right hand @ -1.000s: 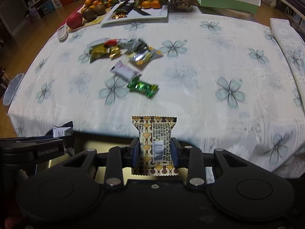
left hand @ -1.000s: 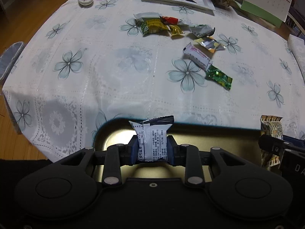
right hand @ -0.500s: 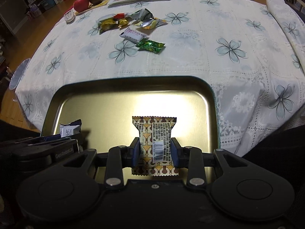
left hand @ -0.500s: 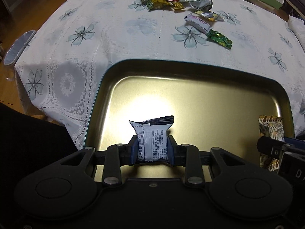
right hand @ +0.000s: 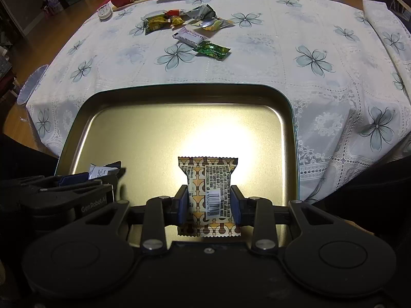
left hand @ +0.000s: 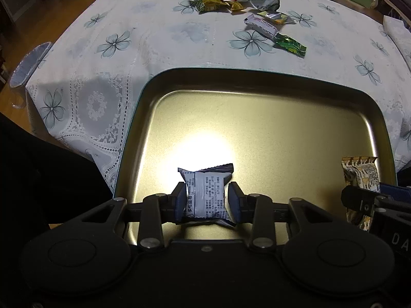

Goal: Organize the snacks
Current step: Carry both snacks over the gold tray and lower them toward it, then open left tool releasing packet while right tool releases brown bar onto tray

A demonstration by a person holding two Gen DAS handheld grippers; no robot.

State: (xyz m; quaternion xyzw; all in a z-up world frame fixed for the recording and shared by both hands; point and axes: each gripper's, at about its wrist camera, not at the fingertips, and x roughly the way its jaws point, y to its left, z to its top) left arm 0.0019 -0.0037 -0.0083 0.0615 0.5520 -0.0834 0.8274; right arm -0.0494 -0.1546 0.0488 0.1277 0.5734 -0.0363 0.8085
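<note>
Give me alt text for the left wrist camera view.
The left claw, just opening, has a white snack packet between its pads above an empty gold tray. More wrapped snacks lie scattered farther back on the flowered tablecloth.

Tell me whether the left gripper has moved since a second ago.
Yes. The left gripper has drawn back from the tablecloth to above the gold tray; its jaws have just been opening around the grey snack packet.

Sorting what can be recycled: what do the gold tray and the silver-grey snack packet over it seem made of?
The gold tray looks like brushed metal: it throws back a broad glare. The silver-grey snack packet looks like printed plastic or foil film, with crimped, crinkled ends.
</note>
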